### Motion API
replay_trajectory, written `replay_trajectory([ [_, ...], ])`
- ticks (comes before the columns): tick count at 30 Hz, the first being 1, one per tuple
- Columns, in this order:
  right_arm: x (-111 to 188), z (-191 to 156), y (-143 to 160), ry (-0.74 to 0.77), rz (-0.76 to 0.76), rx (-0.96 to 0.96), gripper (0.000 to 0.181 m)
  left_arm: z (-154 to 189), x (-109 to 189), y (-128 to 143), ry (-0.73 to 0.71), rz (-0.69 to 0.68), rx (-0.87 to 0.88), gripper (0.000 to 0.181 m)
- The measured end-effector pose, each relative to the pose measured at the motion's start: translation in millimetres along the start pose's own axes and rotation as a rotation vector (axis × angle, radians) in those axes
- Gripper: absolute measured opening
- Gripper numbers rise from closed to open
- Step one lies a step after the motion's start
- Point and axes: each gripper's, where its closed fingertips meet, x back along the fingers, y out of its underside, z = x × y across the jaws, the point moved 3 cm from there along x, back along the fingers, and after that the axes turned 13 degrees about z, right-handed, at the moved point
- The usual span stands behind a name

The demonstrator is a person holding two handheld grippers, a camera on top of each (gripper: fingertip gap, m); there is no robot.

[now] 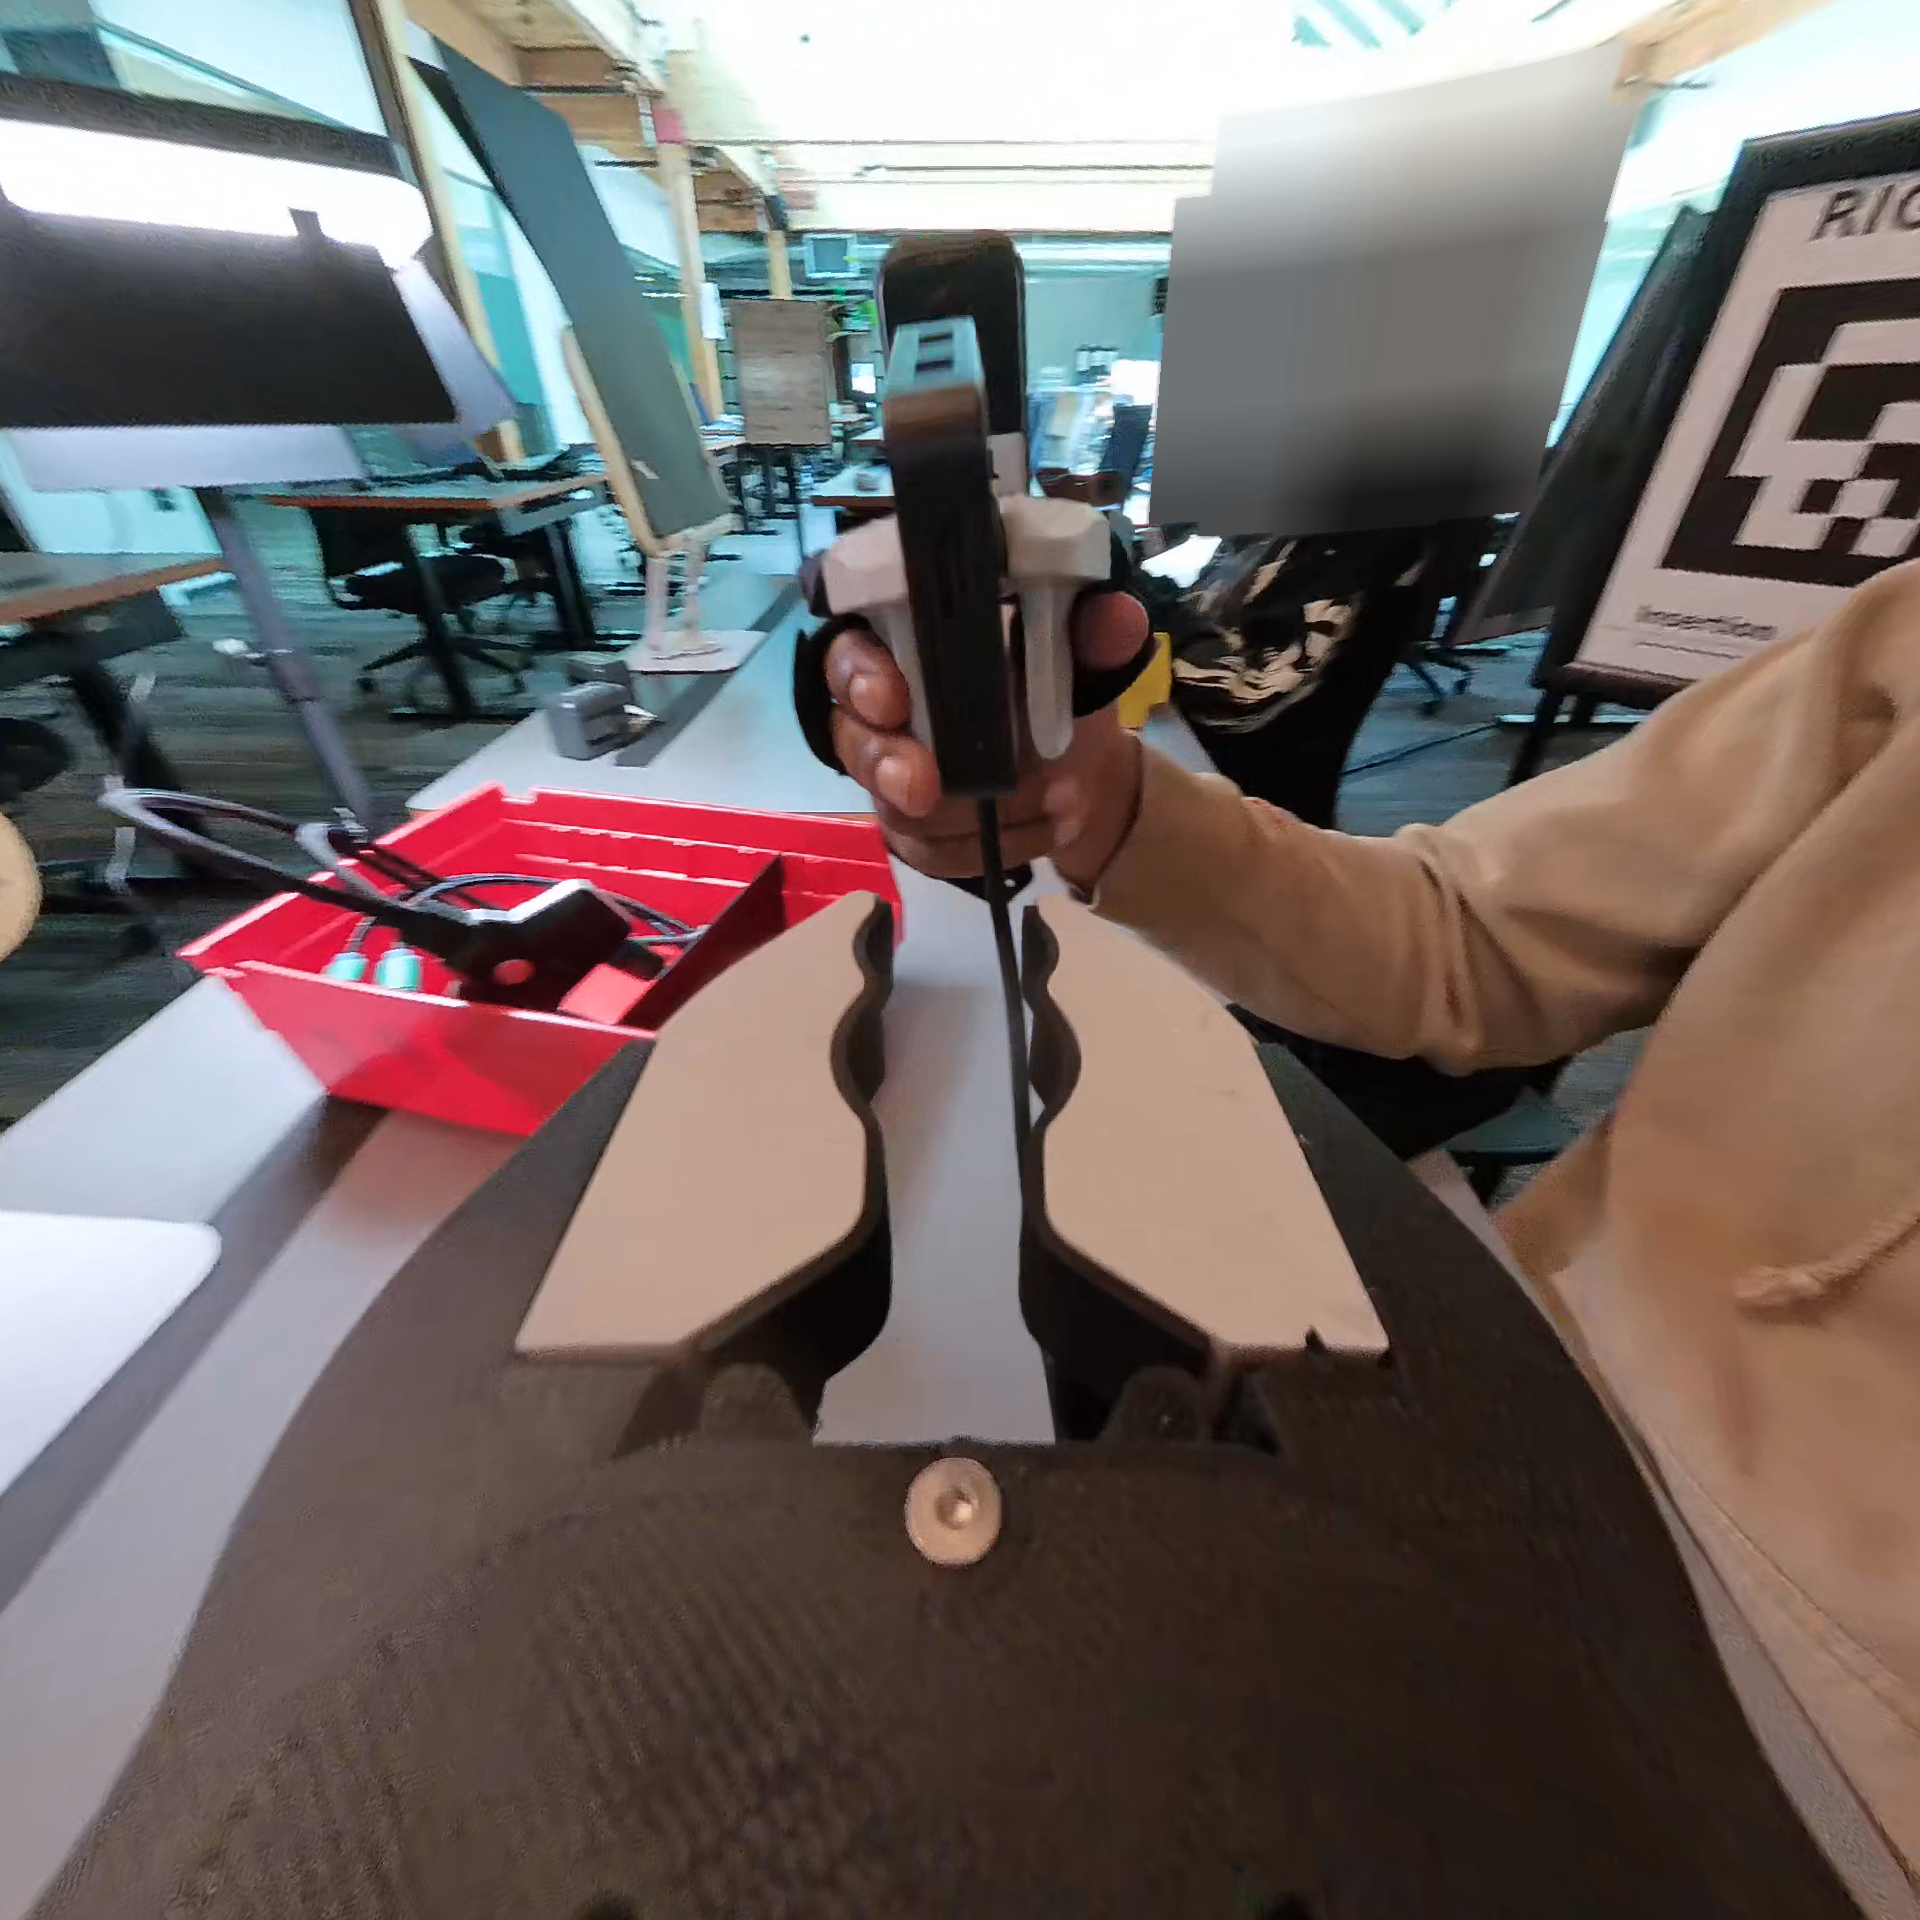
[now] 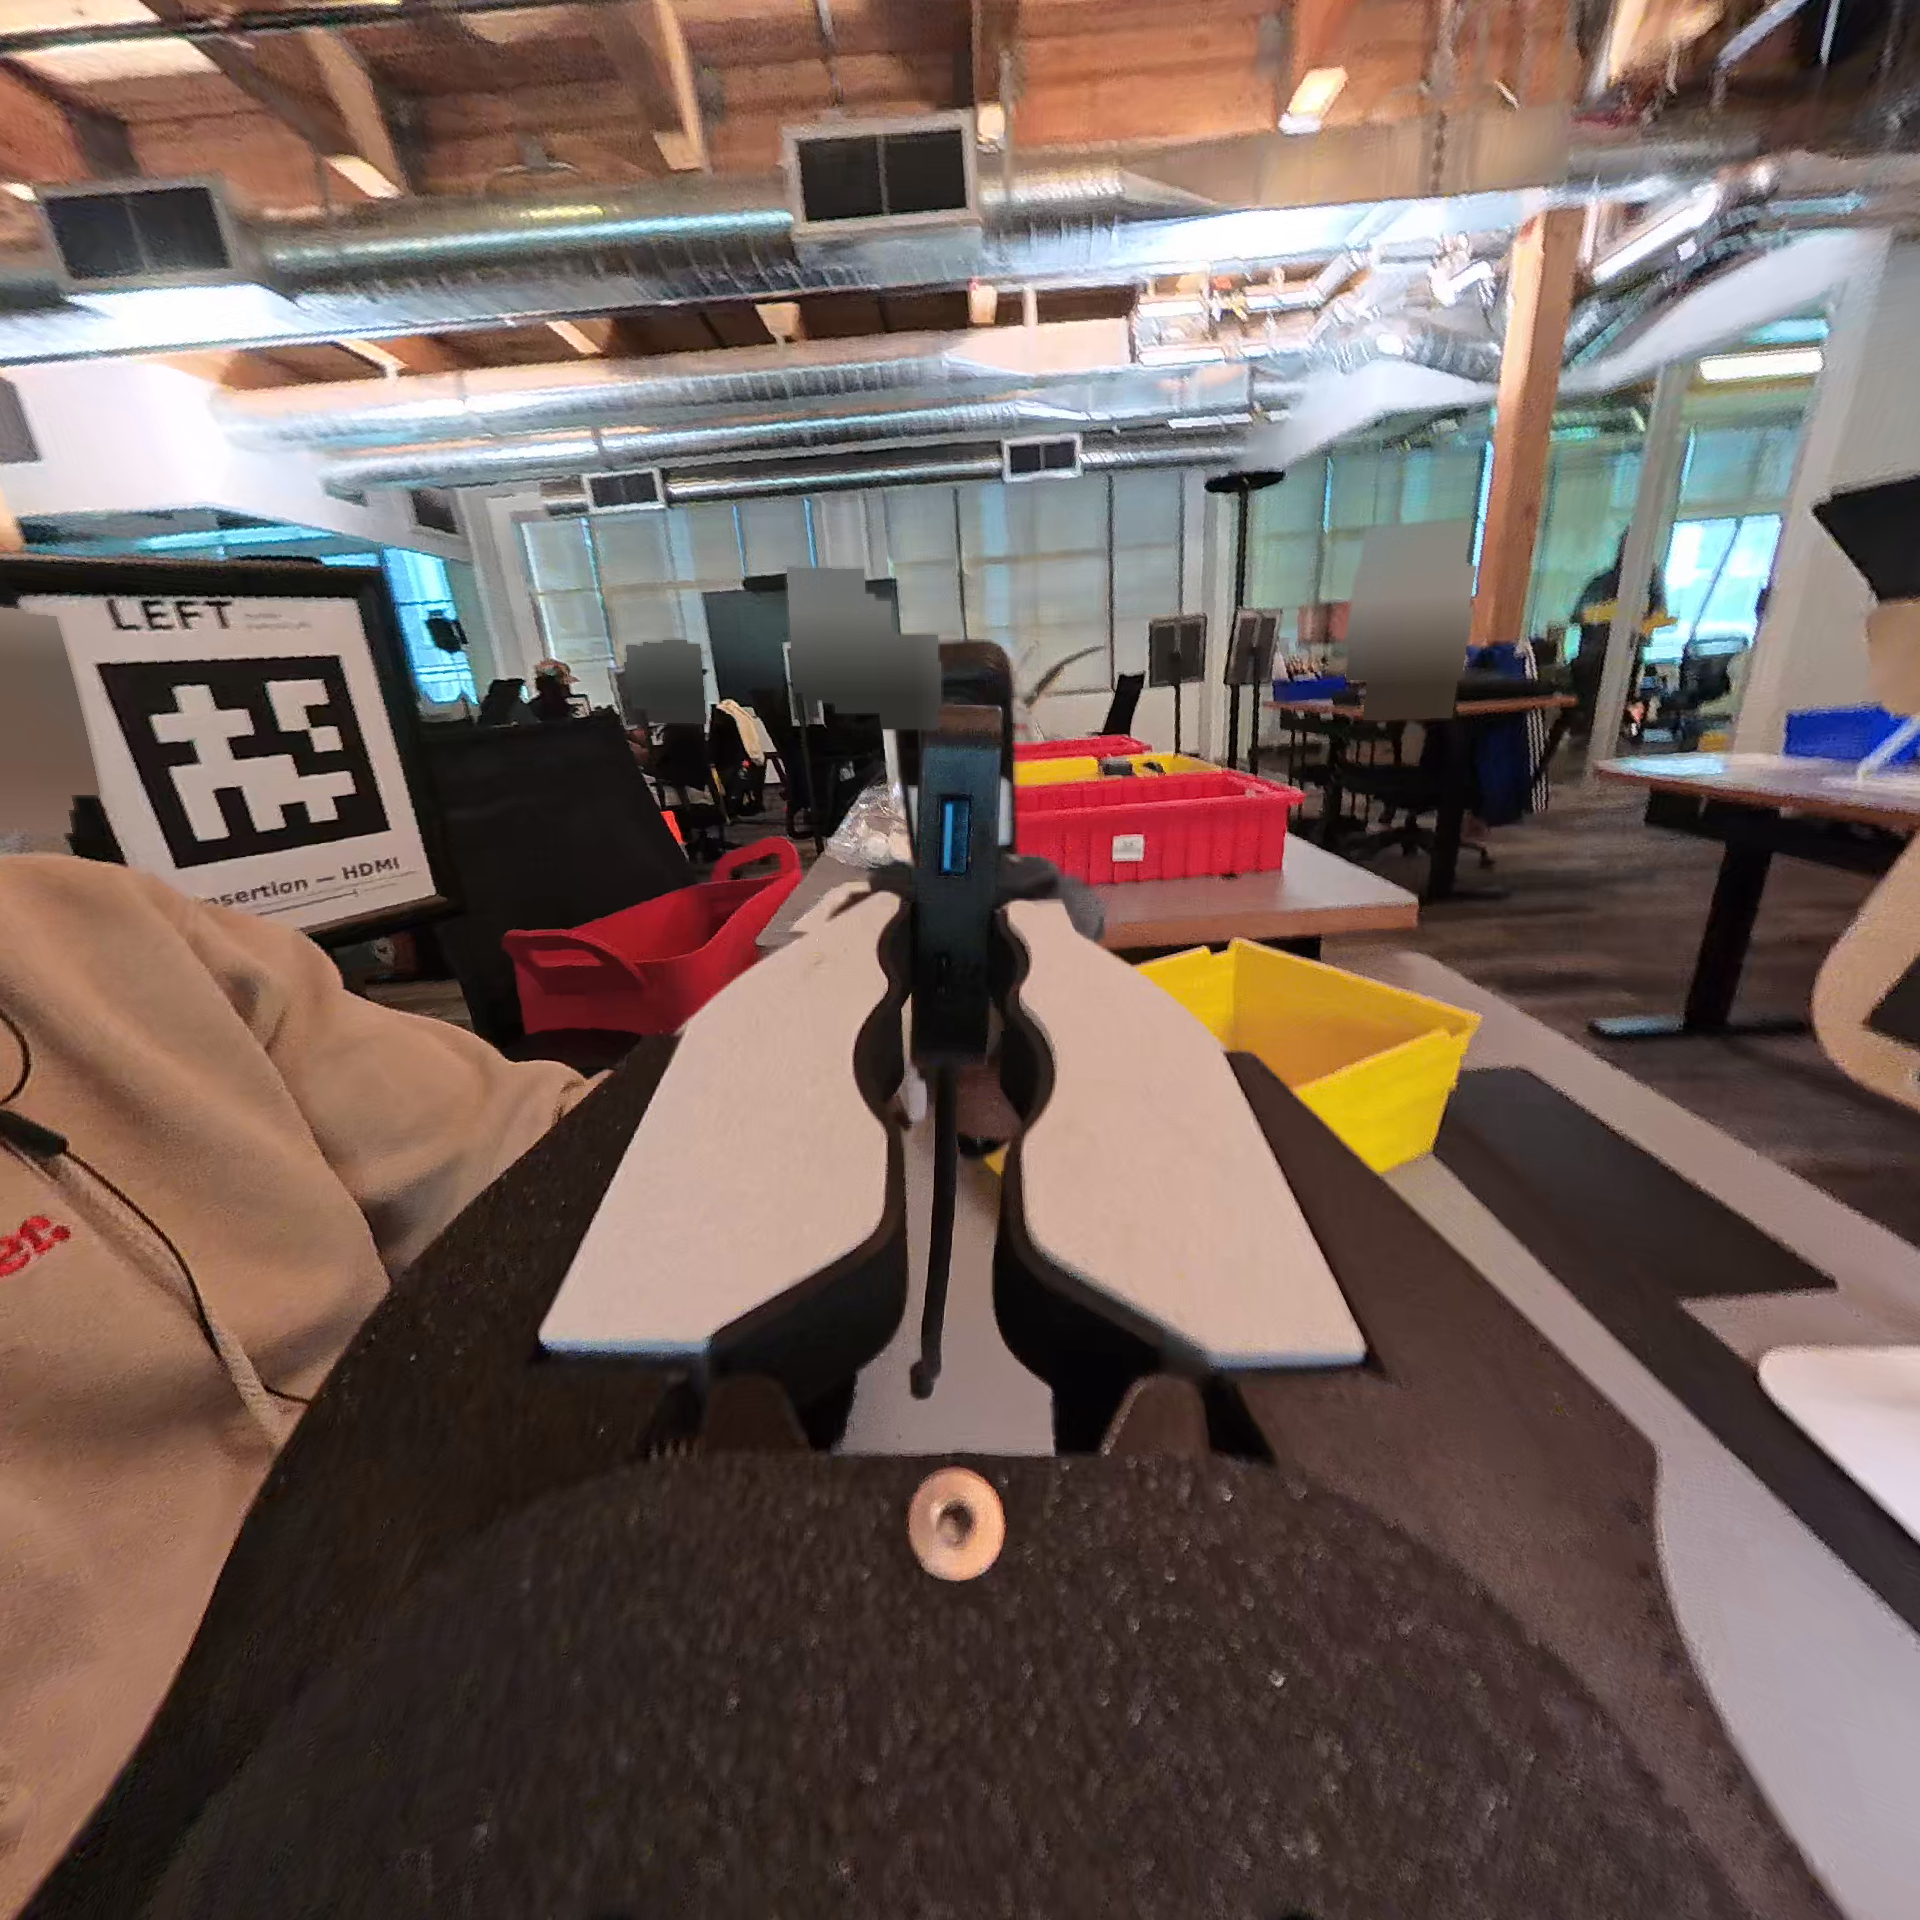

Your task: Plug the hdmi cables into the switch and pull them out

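The switch (image 2: 948, 831) is a slim black box with a blue port on its edge. My right gripper (image 2: 951, 914) is shut on it and holds it upright above the table. Its thin black lead (image 2: 940, 1226) hangs down between the fingers. In the left wrist view the switch (image 1: 951, 582) stands straight ahead in the right gripper (image 1: 961, 551), which a hand holds. My left gripper (image 1: 958, 914) is open just below and in front of it. The lead (image 1: 1013, 987) runs down through its gap beside the right finger. A black HDMI plug (image 1: 530, 935) and cables lie in the red bin (image 1: 416, 1029).
Teal-tipped cables (image 1: 379, 971) also lie in the red bin. A beige sleeve (image 1: 1455, 914) crosses from the right. A yellow bin (image 2: 1351, 1049) and a red basket (image 2: 644, 956) sit ahead of the right gripper. Marker boards (image 1: 1818, 416) (image 2: 249, 748) stand at the sides. Some 7 cm of space lies between my two pairs of fingers.
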Motion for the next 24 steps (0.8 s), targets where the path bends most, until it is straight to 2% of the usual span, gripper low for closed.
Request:
replay_trajectory([
  [5,-6.6,15.5,21.7,0.094,-0.070,-0.105,0.013,-5.2,1.1,-9.3,-0.051,0.056,0.048,0.030],
  [7,-12.3,15.2,32.1,0.086,-0.084,-0.140,0.013,-13.0,-1.0,-8.7,-0.097,0.078,0.096,0.021],
  [11,-18.2,20.0,41.4,0.127,-0.091,-0.125,0.014,-17.7,3.7,-10.7,-0.068,0.106,0.279,0.014],
  [13,-15.1,22.0,43.4,0.154,-0.154,0.033,0.017,-23.8,9.5,-14.0,-0.064,0.157,0.420,0.014],
  [16,-7.0,22.1,41.4,0.180,-0.261,0.400,0.027,-35.3,19.8,-4.1,-0.063,0.158,0.659,0.014],
  [18,-2.9,25.4,43.5,0.216,-0.347,0.724,0.031,-47.7,25.3,7.3,-0.100,0.173,0.777,0.014],
  [21,4.7,47.6,65.7,0.290,-0.605,1.227,0.043,-65.2,29.7,26.2,-0.145,0.214,0.901,0.014],
  [24,4.1,64.7,99.1,0.294,-0.665,1.374,0.051,-77.2,31.5,42.6,-0.180,0.240,0.982,0.014],
])
